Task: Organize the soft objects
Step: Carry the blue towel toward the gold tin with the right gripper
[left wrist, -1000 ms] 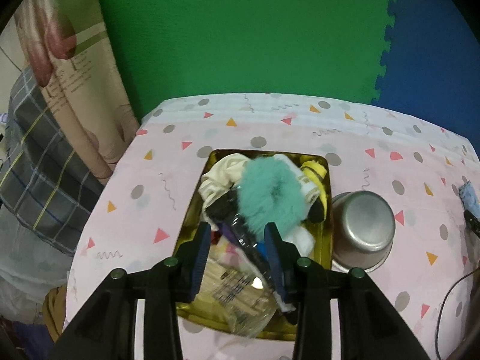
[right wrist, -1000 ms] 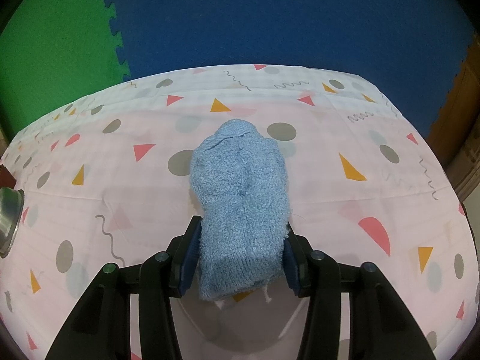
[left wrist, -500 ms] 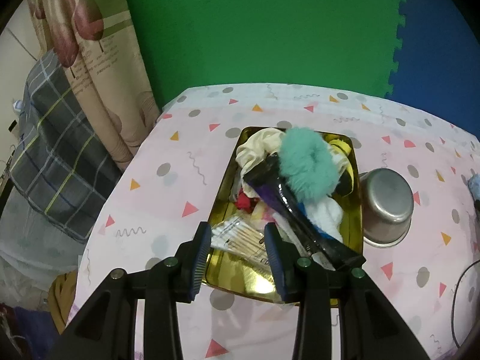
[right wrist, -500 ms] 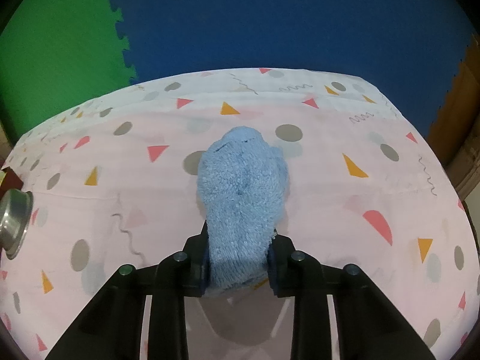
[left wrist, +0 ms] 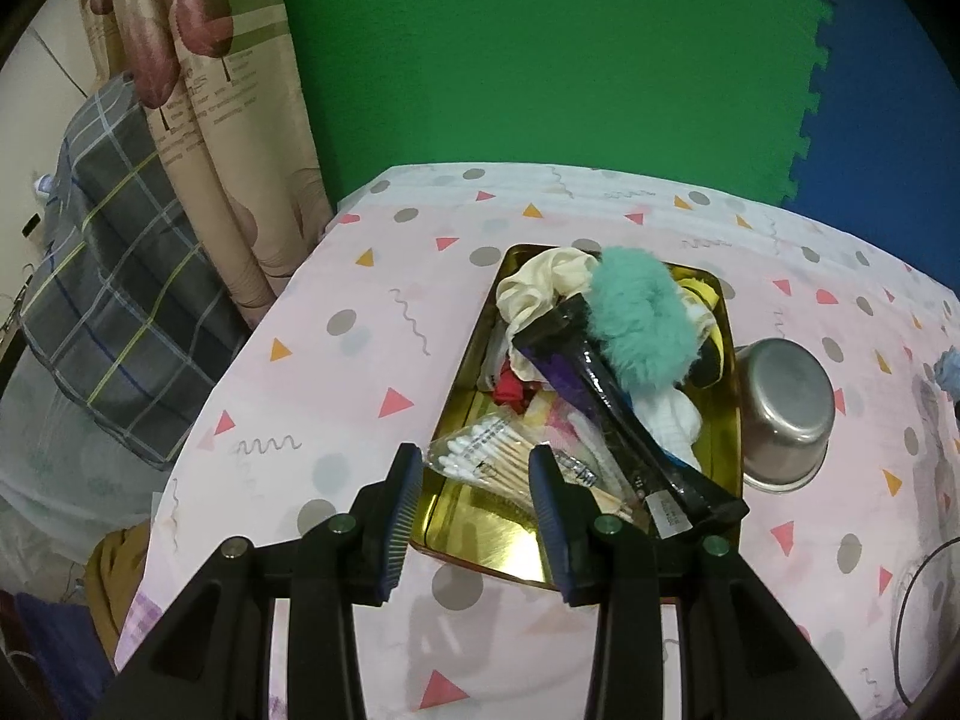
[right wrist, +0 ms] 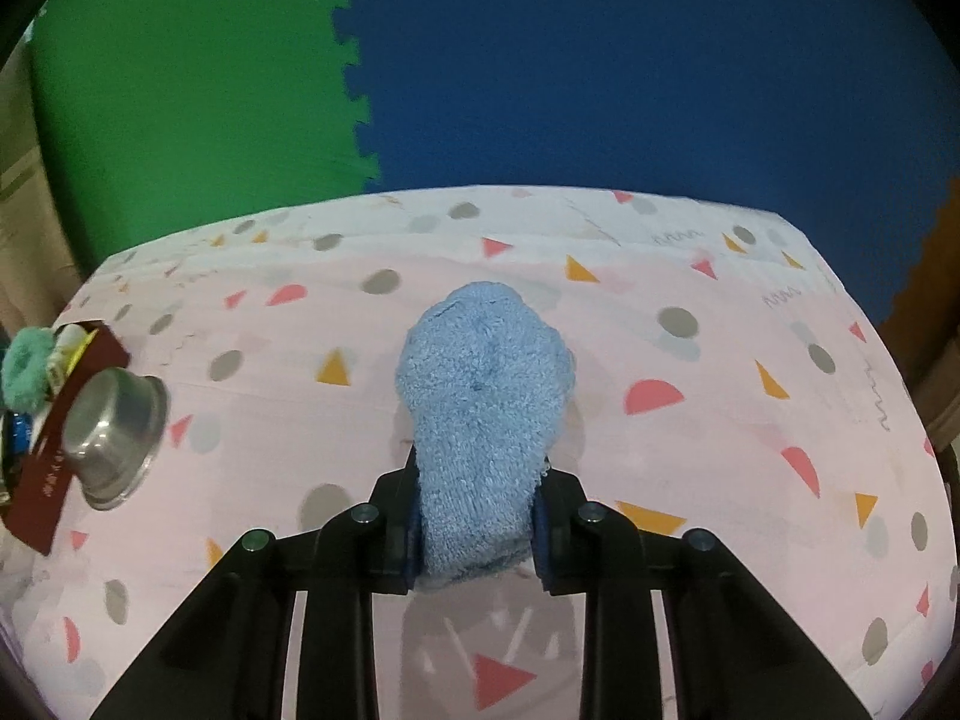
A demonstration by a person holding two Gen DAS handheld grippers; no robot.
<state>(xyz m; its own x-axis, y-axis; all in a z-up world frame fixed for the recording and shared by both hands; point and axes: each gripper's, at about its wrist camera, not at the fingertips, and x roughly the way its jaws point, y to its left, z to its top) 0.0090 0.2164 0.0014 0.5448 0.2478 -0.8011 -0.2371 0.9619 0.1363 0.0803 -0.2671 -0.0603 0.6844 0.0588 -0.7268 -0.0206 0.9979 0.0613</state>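
You're gripping the blue sock (right wrist: 480,420) in the right tongs (right wrist: 477,531) over the worktop (right wrist: 750,450); left tongs (left wrist: 471,516) are hanging wide, empty. Next you're probably carrying it to the tray (left wrist: 729,420).

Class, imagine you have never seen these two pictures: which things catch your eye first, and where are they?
The fluffy blue sock stands out, pinched between the right tongs above the pink tablecloth. Next is the teal pompom heaped on clutter in the gold tray, beyond the open left tongs, with a steel bowl beside the tray.
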